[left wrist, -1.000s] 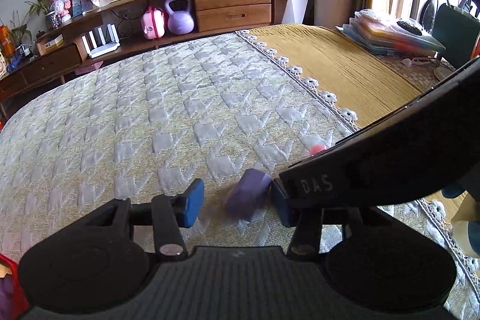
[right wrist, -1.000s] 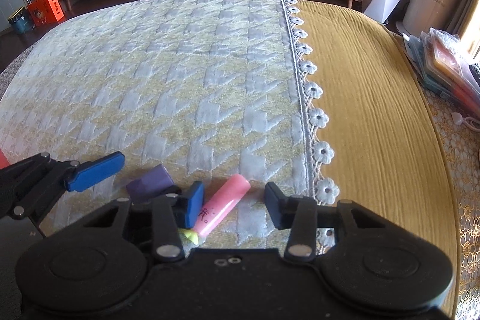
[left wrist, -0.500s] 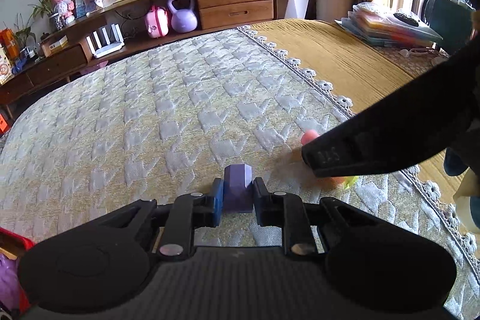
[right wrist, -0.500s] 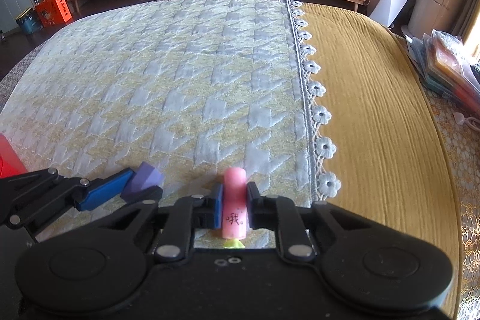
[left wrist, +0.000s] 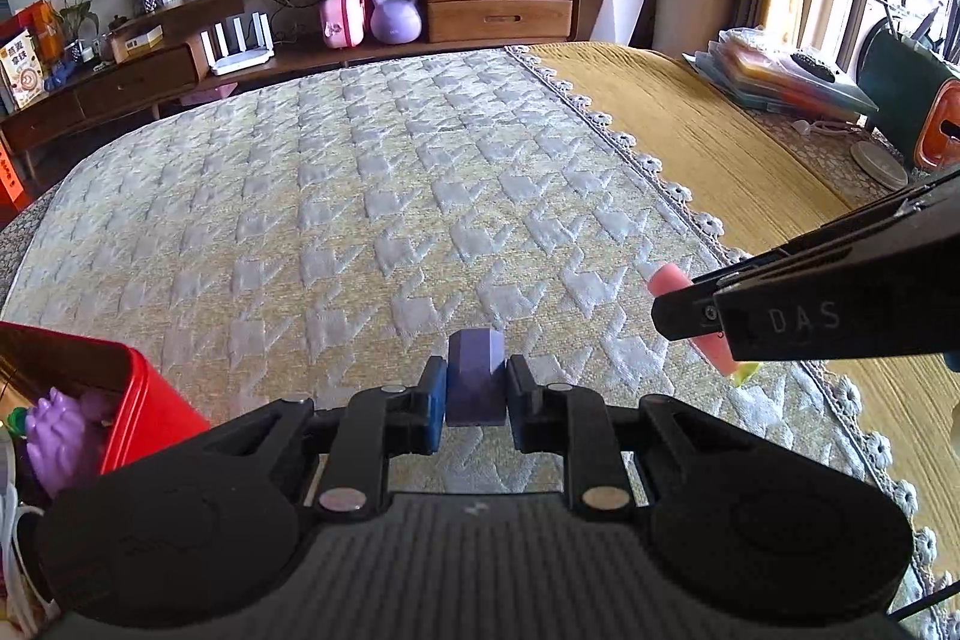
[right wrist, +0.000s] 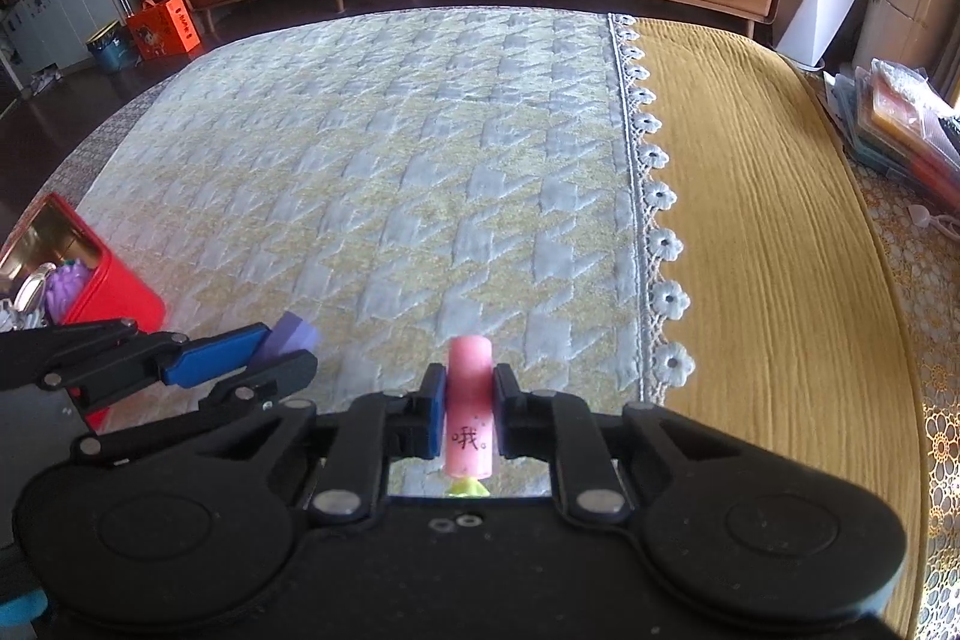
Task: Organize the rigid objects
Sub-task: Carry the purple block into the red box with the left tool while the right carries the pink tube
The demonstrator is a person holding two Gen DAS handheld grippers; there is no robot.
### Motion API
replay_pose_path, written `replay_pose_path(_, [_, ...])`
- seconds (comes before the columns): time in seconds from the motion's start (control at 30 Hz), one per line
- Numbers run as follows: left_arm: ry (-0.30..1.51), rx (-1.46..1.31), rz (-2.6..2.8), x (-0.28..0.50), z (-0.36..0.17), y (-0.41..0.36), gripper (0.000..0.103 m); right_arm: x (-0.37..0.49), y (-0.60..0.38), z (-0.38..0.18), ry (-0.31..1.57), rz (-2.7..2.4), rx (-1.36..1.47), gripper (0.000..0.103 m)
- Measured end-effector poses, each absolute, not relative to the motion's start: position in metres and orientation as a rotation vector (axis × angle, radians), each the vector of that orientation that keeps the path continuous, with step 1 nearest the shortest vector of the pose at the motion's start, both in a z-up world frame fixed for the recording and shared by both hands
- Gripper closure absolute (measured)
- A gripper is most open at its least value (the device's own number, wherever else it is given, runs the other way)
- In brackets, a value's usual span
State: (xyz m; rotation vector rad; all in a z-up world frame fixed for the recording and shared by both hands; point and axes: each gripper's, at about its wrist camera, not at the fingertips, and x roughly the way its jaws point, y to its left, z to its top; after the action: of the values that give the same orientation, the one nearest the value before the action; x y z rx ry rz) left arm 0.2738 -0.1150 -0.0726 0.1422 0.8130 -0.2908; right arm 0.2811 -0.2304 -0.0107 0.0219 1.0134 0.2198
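L gripper [left wrist: 477,394] clamps purple block [left wrist: 476,377]; R gripper [right wrist: 470,415] clamps pink cylinder [right wrist: 470,415]. Its printed character shows in R view only.

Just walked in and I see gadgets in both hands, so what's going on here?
A person is tidying small items off the quilted bedspread using two handheld grippers. The left gripper is shut on a purple block, and the right gripper is shut on a pink tube with a character printed on it. Both items appear lifted off the cover. A red tin with a purple toy inside sits at the left.
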Motion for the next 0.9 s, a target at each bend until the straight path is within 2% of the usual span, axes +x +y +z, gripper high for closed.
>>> replay_pose_path(0.9, [0.792,0.008,-0.191,0.185,-0.003,-0.014,0.083,0.200,-0.144,0.055,0.924,0.446,-0.065,0.088])
